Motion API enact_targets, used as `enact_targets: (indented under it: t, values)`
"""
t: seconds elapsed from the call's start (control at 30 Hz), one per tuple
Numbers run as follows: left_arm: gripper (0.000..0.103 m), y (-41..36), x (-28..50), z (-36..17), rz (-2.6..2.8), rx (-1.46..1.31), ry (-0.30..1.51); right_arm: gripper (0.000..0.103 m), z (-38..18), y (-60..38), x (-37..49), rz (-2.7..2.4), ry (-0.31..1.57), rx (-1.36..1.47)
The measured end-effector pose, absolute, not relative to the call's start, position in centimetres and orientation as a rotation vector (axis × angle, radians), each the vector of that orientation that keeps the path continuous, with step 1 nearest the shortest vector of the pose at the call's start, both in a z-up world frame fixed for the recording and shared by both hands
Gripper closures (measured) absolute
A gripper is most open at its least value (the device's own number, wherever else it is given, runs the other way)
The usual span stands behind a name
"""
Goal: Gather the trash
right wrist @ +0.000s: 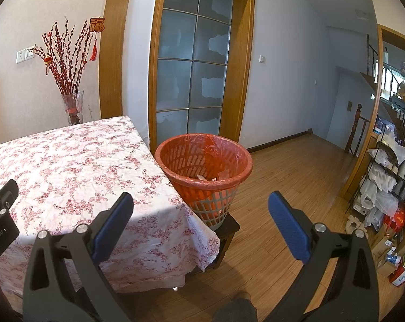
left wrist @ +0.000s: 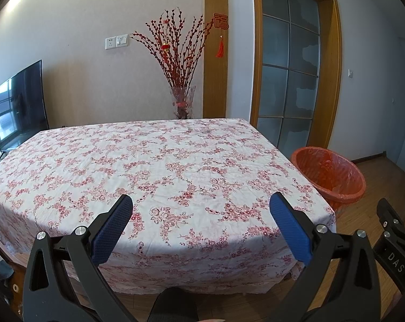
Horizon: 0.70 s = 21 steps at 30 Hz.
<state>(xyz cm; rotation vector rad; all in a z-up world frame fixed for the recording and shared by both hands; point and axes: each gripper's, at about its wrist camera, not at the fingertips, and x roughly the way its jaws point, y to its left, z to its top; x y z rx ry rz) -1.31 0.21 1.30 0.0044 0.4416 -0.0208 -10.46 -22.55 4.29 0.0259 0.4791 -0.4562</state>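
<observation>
The left gripper is wide open w/ nothing in it, and it hangs near the front edge of the table. The right gripper is wide open too, w/ nothing in it, and it hangs off the table's corner, over the wood floor and pointing at the trash basket. The basket has a red bag in it and sits on a little dark stool, just beside the table's right side. Down inside the bag I can see a few pale scraps. The flowery cloth shows no trash on it in either view, so I think the job is done or almost done. To do this step well: look slow over the whole cloth first, bc small bits can hide in the pink flowers. Check the floor by the stool too, esp. the little white thing under the cloth edge; I can't tell what it is. If a bit turns up, come down on it w/ the fingers wide, one on each side, then pinch soft. Don't grab the cloth w/ it, or the cloth will pull. Carry it right over the basket before letting go, and don't bump the basket, as it could tip off the stool.
</observation>
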Motion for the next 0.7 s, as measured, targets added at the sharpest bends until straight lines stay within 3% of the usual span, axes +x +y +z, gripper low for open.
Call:
enact_targets:
  t: [0.7]
  values:
    - [0.003,0.07,-1.34,1.08,-0.026,0.005,0.449,0.005,4.42,-22.49,-10.46,-0.455,0.480,0.029]
